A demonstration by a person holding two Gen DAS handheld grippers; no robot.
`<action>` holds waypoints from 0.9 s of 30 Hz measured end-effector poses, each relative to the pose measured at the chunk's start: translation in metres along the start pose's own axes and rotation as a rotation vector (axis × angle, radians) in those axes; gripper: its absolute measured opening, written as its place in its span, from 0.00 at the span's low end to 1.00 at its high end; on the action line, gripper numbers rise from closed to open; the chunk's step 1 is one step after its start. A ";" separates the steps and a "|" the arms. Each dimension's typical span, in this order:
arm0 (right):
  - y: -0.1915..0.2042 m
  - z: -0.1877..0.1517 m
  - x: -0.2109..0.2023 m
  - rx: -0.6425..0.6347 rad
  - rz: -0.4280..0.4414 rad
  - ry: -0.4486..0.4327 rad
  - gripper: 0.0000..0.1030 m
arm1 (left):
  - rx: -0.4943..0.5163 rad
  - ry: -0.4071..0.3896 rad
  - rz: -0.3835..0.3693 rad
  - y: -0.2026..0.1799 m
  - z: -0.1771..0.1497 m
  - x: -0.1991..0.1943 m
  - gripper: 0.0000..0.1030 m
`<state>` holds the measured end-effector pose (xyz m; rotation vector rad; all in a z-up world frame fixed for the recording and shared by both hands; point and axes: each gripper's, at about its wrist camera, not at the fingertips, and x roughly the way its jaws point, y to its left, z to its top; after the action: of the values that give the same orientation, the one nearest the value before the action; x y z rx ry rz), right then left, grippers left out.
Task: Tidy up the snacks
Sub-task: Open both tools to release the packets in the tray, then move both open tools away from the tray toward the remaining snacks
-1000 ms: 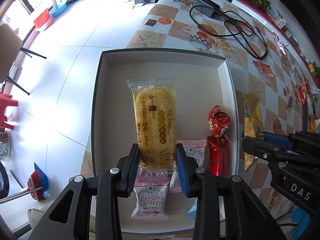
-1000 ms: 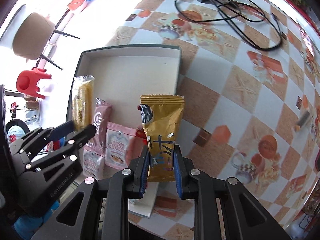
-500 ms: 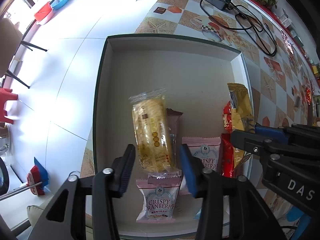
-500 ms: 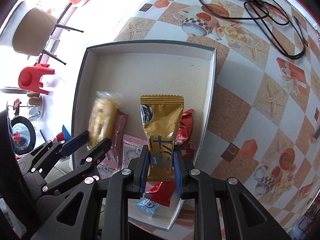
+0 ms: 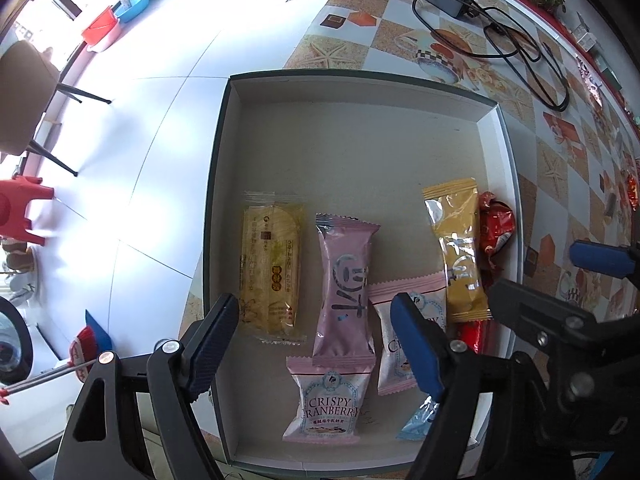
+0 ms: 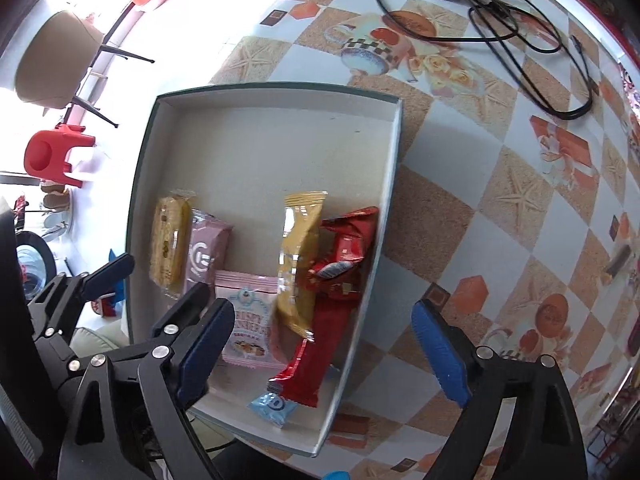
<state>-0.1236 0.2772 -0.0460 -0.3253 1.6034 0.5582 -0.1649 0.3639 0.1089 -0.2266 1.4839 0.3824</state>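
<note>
A shallow grey box lies on the table and holds several snack packs. A yellow cracker pack lies at its left. A gold pack lies at the right over red packs. Pink packs lie between them. My left gripper is open and empty above the near part of the box. My right gripper is open and empty above the box's near right edge.
A black cable and charger lie on the patterned tablecloth beyond the box. The table's left edge runs beside the box, with white floor, a beige chair and a red stool below. A small blue sweet lies near the box's front.
Both grippers have opened. The yellow cracker pack left my left gripper and the gold pack left my right gripper; both now lie in the box. Both grippers have pulled back.
</note>
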 end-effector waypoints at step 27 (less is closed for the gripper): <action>-0.132 -0.047 -0.016 0.231 0.031 -0.005 1.00 | 0.170 -0.035 0.033 -0.103 0.007 -0.028 0.79</action>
<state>-0.0928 0.1392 -0.0496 -0.1260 1.6519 0.3915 -0.1203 0.2687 0.1289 -0.0599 1.4782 0.2828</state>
